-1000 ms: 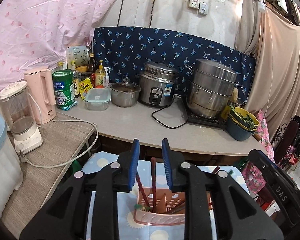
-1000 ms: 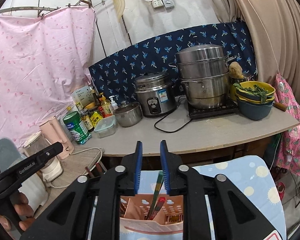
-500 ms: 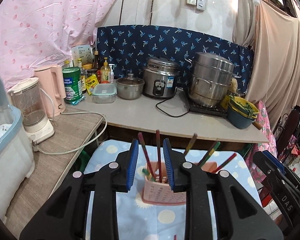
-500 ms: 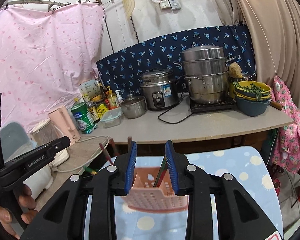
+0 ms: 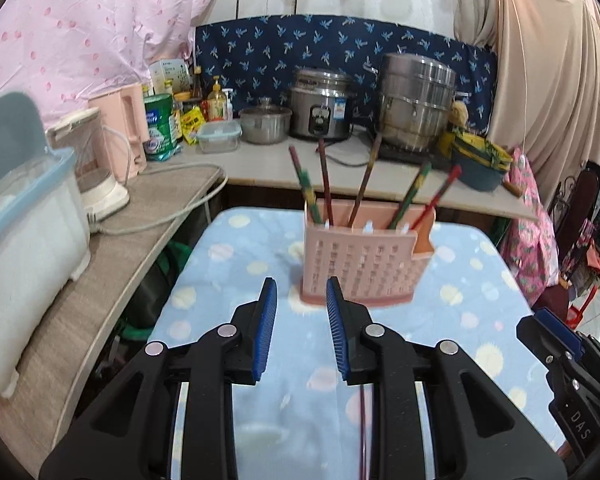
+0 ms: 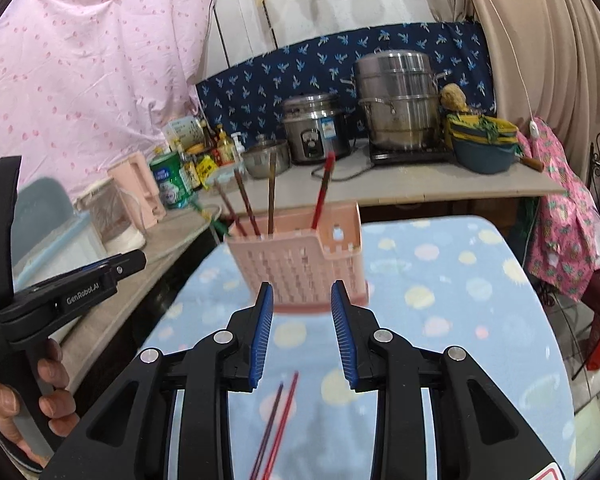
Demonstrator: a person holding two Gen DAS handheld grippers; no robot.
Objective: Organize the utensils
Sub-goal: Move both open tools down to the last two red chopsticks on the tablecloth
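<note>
A pink slotted utensil holder (image 5: 360, 264) stands on the blue dotted cloth (image 5: 228, 280), with several chopsticks (image 5: 325, 180) upright in it. It also shows in the right wrist view (image 6: 300, 260). My left gripper (image 5: 301, 308) is open and empty, just short of the holder. My right gripper (image 6: 302, 312) is open and empty, also close in front of the holder. Two loose chopsticks (image 6: 278, 424) lie on the cloth below the right gripper; one (image 5: 363, 432) shows under the left gripper.
A counter (image 5: 340, 160) behind holds a rice cooker (image 5: 320, 104), a steel steamer pot (image 5: 416, 104), a small pot (image 5: 265, 124), bowls (image 5: 480, 160) and bottles. A side shelf at left carries a blender (image 5: 96, 160), a pink kettle (image 5: 124, 128) and a plastic bin (image 5: 24, 232).
Both grippers have pulled back and away from the holder, which now stands further ahead. Loose chopsticks on the cloth have come into view.
</note>
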